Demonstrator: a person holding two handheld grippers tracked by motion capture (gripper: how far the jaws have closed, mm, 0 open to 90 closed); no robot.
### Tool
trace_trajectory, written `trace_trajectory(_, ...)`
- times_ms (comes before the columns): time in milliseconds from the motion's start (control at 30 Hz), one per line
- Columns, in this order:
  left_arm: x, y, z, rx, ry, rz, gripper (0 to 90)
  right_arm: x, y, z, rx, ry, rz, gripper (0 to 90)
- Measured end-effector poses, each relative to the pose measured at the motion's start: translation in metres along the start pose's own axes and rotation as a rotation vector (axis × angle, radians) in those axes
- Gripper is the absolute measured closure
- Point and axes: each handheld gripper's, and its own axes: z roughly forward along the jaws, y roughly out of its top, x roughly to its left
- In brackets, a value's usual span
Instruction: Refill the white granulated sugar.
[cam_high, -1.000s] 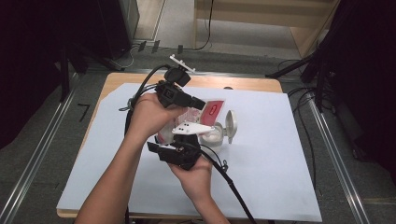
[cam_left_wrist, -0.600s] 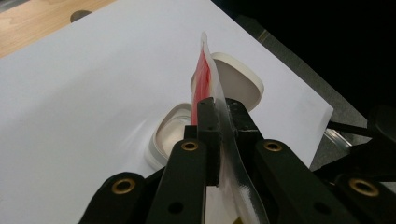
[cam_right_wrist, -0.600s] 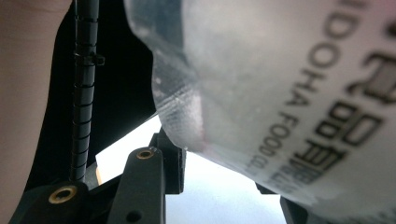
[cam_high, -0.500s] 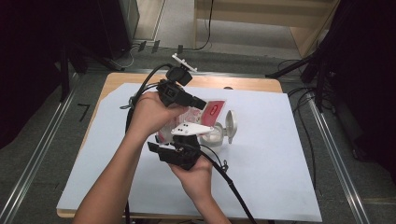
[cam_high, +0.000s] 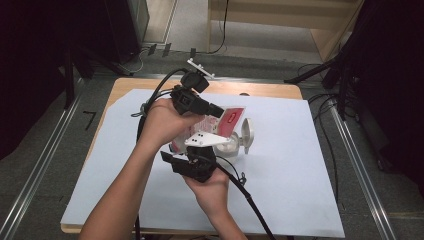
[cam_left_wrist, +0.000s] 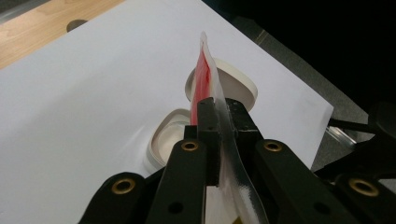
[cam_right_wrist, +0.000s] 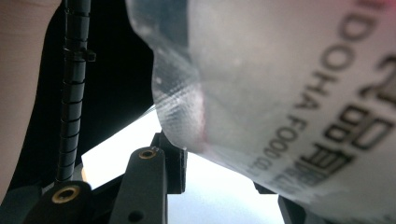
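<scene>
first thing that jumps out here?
The red-and-clear plastic pouch, held up above the middle of the white sheet between both grippers. The left gripper is clamped shut on its thin edge, while the right gripper holds its lower part from the near side. Just beyond sits a white container with its hinged lid flipped open.

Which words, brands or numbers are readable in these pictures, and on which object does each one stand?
"DOHA FOOD" in black print, cut off at both ends, on the clear plastic bag in the right gripper view.
Larger characters beside it on the same bag: too blurred and cropped to read.
White mark on the bag's red label in the high view: too small to read.
White container and its lid: no text.
</scene>
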Motion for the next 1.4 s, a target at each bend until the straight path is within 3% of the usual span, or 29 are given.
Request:
trace_trajectory(533, -0.002, 0.003, 0.006, 0.009, -0.002, -0.002, 87.0, -0.004, -0.002, -0.004, -0.003, -0.002, 0.014, 63.7)
trace_trajectory(1400, -0.001, 0.001, -0.006, 0.007, 0.041, 0.01, 86.9, 0.0, 0.003, 0.003, -0.005, 0.03, 0.009, 63.7)
